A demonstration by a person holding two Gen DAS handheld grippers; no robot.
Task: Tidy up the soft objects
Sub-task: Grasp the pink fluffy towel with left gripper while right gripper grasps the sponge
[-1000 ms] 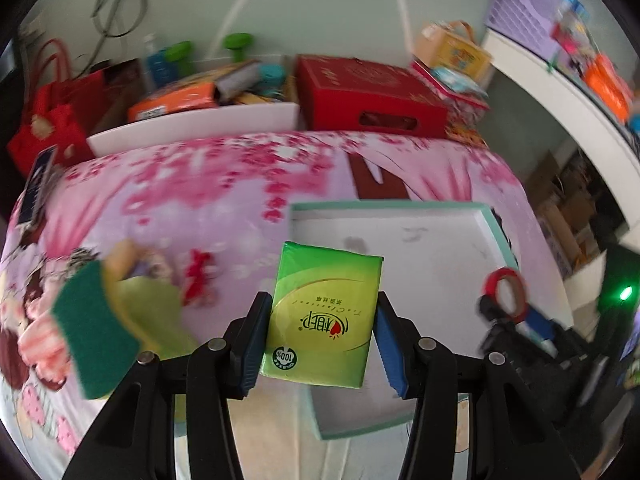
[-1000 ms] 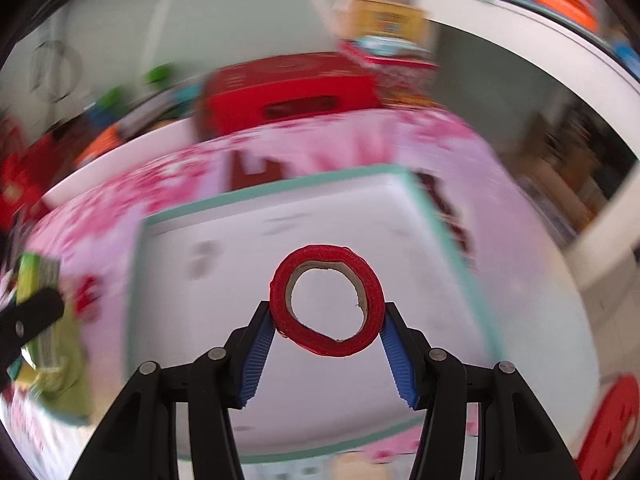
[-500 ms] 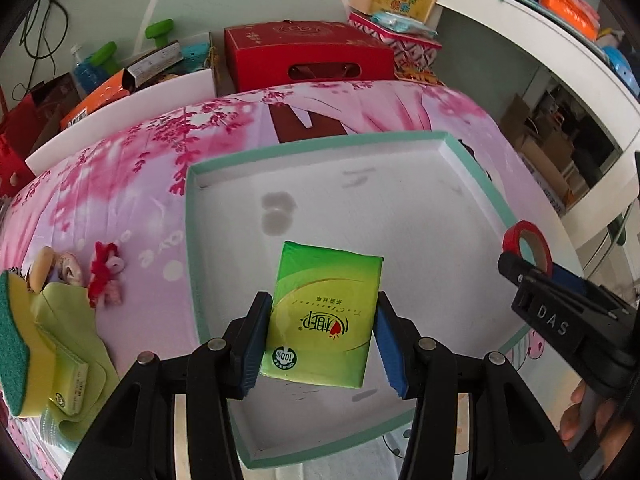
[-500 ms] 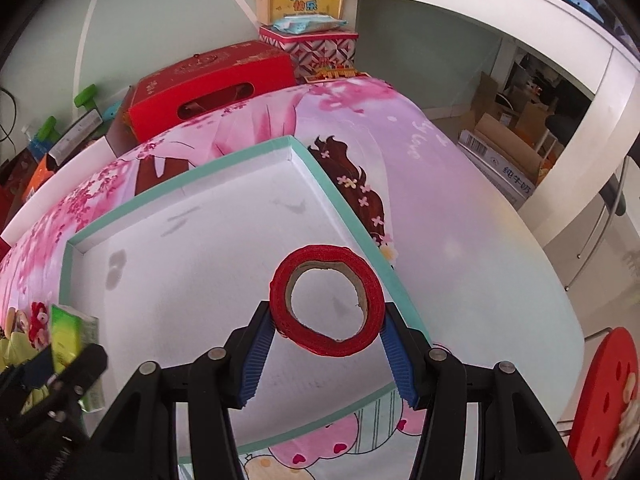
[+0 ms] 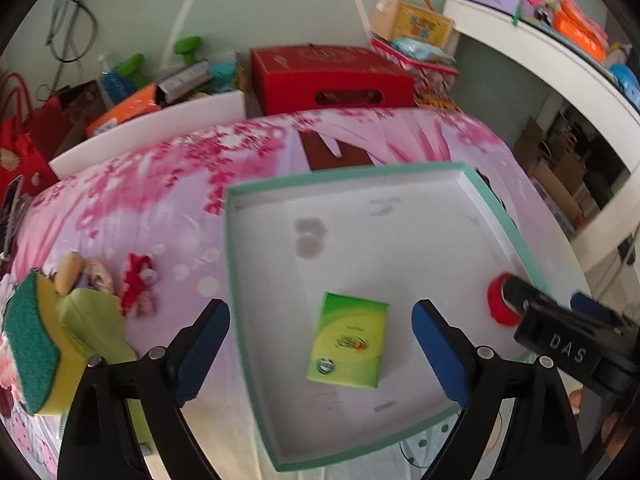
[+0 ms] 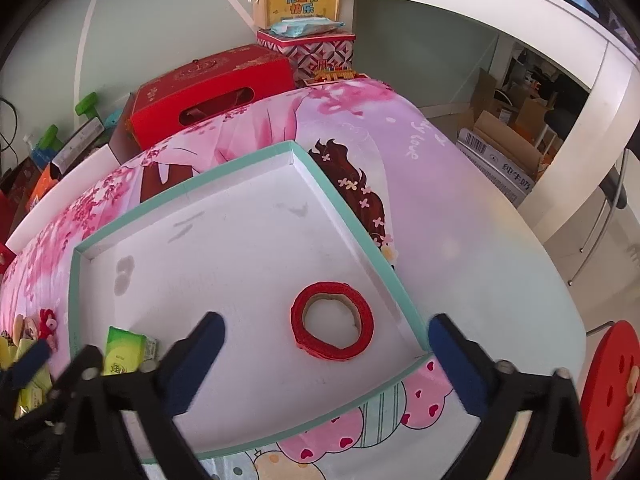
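Note:
A white tray with a teal rim lies on the pink flowered sheet. A green tissue pack lies flat on the tray floor, loose between the fingers of my left gripper, whose jaws are opening and stand well clear of it. A red tape roll lies near the tray's right corner. My right gripper straddles it with jaws opening wide, pads off it. The left wrist view catches the roll partly behind the right gripper's black body. The right wrist view shows the pack at lower left.
Left of the tray lie a green-and-yellow sponge, pale green packs and a small red plush. A red box and clutter stand behind the bed. A red stool and a white desk are to the right.
Both grippers were shut on their loads and have opened wide. The tissue pack and the tape roll have left the pads and now rest on the tray floor.

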